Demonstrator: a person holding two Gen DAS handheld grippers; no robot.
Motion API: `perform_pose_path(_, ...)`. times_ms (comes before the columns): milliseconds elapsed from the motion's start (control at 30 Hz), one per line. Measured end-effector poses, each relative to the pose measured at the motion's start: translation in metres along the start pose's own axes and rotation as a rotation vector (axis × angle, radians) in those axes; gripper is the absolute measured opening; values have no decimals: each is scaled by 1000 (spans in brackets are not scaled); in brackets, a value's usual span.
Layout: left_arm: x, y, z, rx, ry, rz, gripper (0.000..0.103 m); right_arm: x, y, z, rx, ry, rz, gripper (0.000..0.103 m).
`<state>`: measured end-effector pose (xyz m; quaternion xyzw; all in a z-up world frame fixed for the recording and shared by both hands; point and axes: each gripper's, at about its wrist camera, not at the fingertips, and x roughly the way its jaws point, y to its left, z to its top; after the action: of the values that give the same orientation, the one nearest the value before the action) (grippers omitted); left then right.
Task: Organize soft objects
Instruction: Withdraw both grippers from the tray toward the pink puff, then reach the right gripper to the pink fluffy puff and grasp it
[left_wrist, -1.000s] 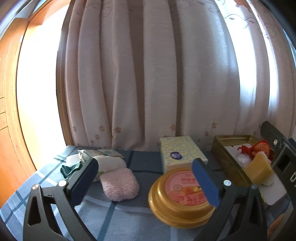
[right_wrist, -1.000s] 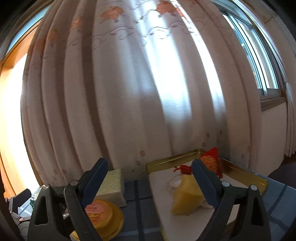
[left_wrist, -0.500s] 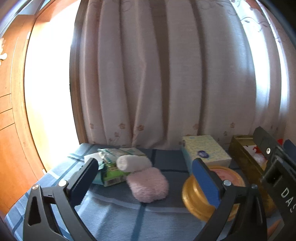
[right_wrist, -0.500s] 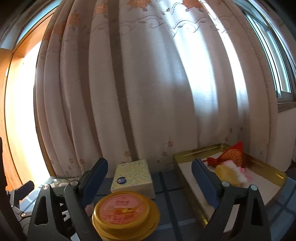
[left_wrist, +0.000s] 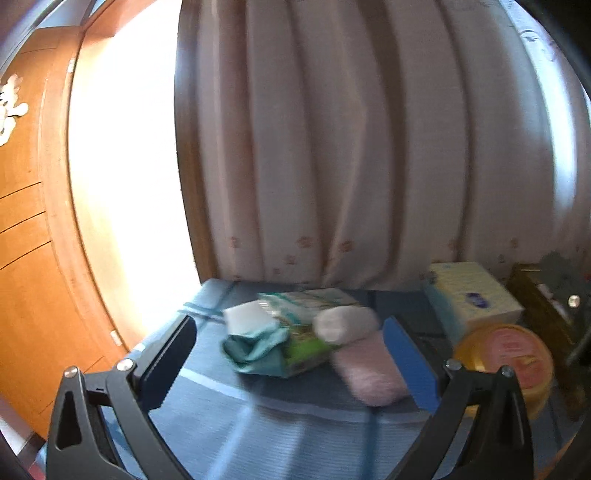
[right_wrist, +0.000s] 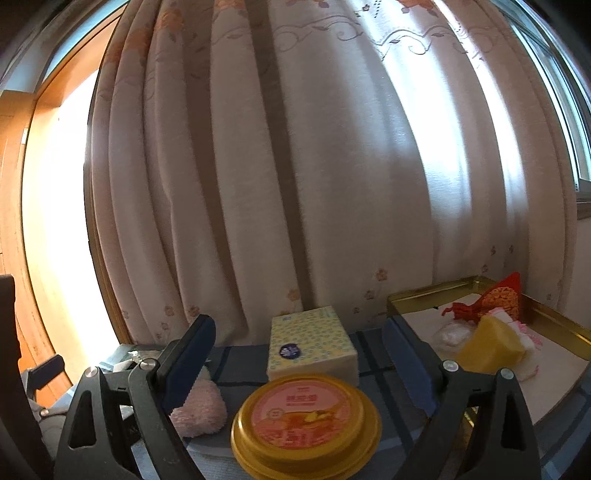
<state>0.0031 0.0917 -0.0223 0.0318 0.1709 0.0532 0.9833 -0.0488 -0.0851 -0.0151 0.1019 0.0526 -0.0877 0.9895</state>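
Note:
In the left wrist view a pink fluffy pad (left_wrist: 369, 373), a white rolled cloth (left_wrist: 345, 323), a teal cloth (left_wrist: 255, 349) and a white sponge (left_wrist: 249, 317) lie around a green wipes pack (left_wrist: 308, 325) on the blue checked cloth. My left gripper (left_wrist: 288, 363) is open and empty just in front of them. My right gripper (right_wrist: 299, 363) is open and empty above a round gold tin (right_wrist: 306, 417). The gold tray (right_wrist: 554, 321) at right holds a yellow sponge (right_wrist: 493, 345), a red pouch (right_wrist: 498, 299) and white soft items. The pink pad (right_wrist: 201, 408) shows at lower left.
A yellow tissue pack (right_wrist: 310, 347) stands behind the round tin; it also shows in the left wrist view (left_wrist: 472, 295), beside the tin (left_wrist: 508, 354). A pale curtain (right_wrist: 295, 166) hangs close behind the table. Wooden panelling (left_wrist: 29, 258) is at left.
My left gripper has swung left, bringing the cloth pile to the centre of its view. My right gripper has swung left from the tray to above the round tin.

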Motion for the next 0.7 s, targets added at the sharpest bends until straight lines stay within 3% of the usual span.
perform_pose_path(367, 38, 61, 5, -80, 106, 184, 102, 24, 19, -4, -9, 103, 63, 93)
perform_pose_path(567, 60, 86, 5, -142, 187, 240, 102, 39, 57, -10, -122, 162, 157, 93)
perform_pose_path(700, 71, 90, 3, -150, 231, 257, 102, 52, 82, -16, -208, 253, 223, 93)
